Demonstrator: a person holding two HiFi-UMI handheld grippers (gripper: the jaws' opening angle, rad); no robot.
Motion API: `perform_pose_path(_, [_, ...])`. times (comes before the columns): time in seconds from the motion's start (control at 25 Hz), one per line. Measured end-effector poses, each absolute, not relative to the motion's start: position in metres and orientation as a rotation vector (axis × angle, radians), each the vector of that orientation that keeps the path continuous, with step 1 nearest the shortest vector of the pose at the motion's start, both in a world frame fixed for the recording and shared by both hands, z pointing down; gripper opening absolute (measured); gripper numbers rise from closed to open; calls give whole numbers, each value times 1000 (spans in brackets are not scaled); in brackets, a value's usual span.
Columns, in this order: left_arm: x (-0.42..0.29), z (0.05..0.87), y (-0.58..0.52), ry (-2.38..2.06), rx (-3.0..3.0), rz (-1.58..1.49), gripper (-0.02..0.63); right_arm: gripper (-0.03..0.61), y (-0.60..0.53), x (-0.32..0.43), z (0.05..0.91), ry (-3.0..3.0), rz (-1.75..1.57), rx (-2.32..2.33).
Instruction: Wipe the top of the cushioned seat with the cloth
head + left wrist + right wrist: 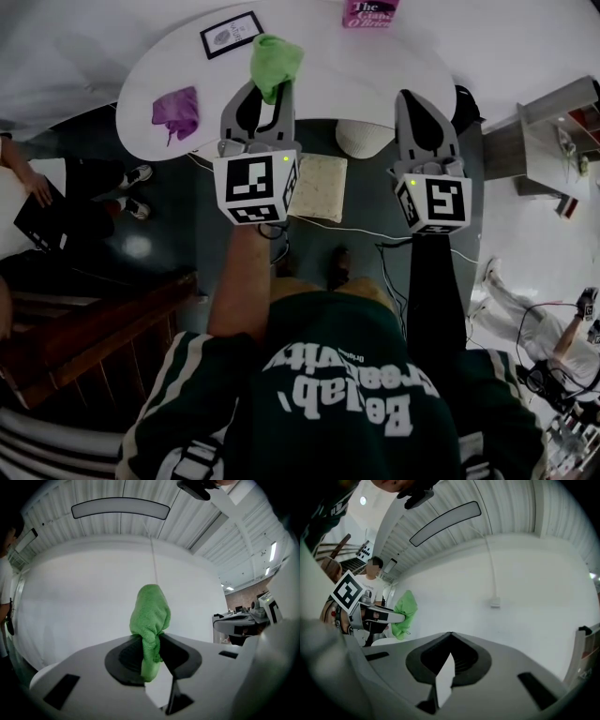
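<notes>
Your left gripper [151, 654] is clamped on the green cloth [150, 613]; in the left gripper view its jaws pinch the lower part of the bunched fabric, and the rest stands above them in a rounded lump; your right gripper [450, 637] is pressed together with nothing between its jaws, and its view catches the cloth off to its left against a white wall; in the head view you hold both grippers up side by side, apart from each other, with the cloth showing over the near edge of the white round table [375, 66]; the cushioned seat [322, 186], a beige square pad, lies lower down between the two grippers, just beside the left gripper's marker cube [255, 187] as seen from above, and the cloth is not touching it; on the table sit a crumpled purple cloth [175, 111], a small framed picture [232, 34] and, at the far edge, a pink book [368, 11].
</notes>
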State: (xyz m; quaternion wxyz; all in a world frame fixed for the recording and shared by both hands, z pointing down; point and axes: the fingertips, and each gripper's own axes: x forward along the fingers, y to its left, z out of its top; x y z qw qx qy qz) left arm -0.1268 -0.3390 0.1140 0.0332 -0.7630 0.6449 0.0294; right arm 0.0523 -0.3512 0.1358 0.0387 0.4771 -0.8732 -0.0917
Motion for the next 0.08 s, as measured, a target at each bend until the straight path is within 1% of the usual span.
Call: perform_pose_path(0.08, [-139, 116, -333, 1979, -2353, 99, 104, 6, -344, 39, 138, -2673, -277, 1467])
